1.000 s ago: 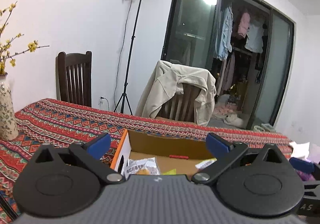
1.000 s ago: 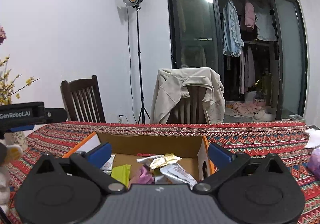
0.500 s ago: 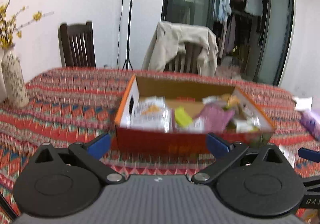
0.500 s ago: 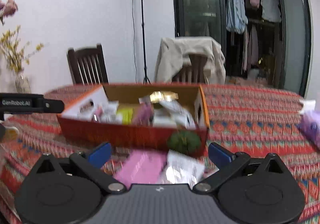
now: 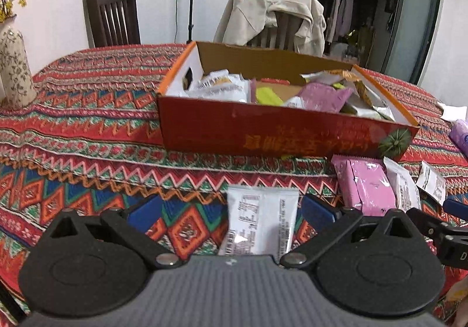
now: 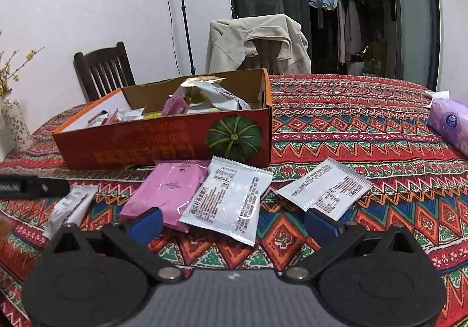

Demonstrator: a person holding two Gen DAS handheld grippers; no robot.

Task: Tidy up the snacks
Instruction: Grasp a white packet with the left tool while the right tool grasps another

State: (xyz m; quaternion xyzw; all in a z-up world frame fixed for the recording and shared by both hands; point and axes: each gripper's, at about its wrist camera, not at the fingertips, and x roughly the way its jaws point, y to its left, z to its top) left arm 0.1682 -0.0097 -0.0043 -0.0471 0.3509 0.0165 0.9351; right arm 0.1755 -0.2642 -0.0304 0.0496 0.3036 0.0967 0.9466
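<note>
Left wrist view gives me the bench under its patterned cloth, then the box, already heaped with packets. I judge we are partway through: several snacks lie loose on the cloth in front of the box, waiting to be picked.

In the right wrist view the pink packet touches the box front, a white packet overlaps its edge, and another white one lies just beside that. A fourth white packet sits directly between the left gripper's spread fingers (nothing pinched). The right gripper is likewise spread wide and empty over the middle packet.

Next, I'd lower either gripper and close on a packet edge; flat film calls for a shallow angle.

What lies deep in the box is hidden, and the packet print is too small to read.
</note>
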